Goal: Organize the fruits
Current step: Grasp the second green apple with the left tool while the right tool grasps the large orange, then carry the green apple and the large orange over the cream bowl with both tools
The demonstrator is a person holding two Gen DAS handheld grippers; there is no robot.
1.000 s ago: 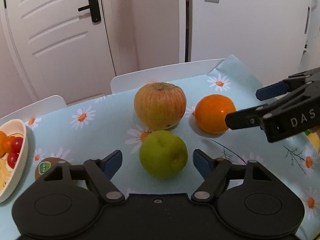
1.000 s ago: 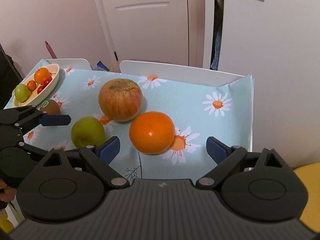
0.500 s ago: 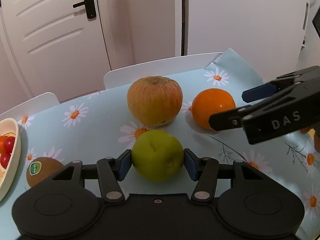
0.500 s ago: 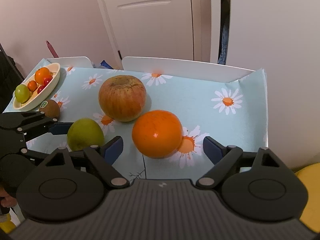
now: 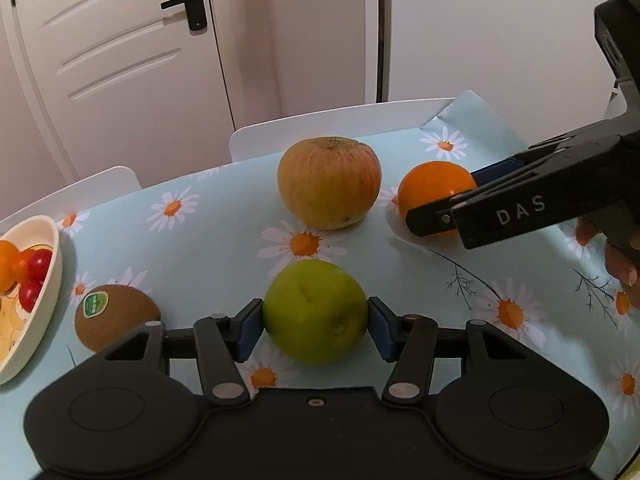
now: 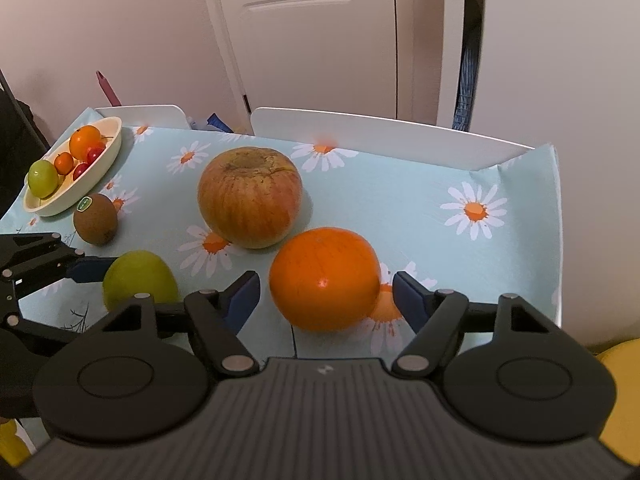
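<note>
A green apple (image 5: 314, 300) rests on the daisy tablecloth, and my left gripper (image 5: 316, 322) is shut on it, blue pads pressing both sides. To its right lies an orange (image 6: 324, 276) between the fingers of my right gripper (image 6: 325, 292). The right jaws are closing, with a small gap still showing on each side of the orange. In the left wrist view the orange (image 5: 432, 184) is partly hidden by the right gripper's black fingers. A large red-yellow apple (image 6: 250, 196) stands just behind both fruits.
A kiwi (image 5: 116, 316) with a green sticker lies left of the green apple. A cream bowl (image 6: 100, 168) at the far left holds several small fruits. White chair backs (image 6: 360, 132) line the table's far edge. The tablecloth's right edge (image 6: 558, 240) drops off close to the orange.
The left jaws closed from wide open onto the green apple. The right gripper came forward and down around the orange, and its fingers narrowed toward it.
</note>
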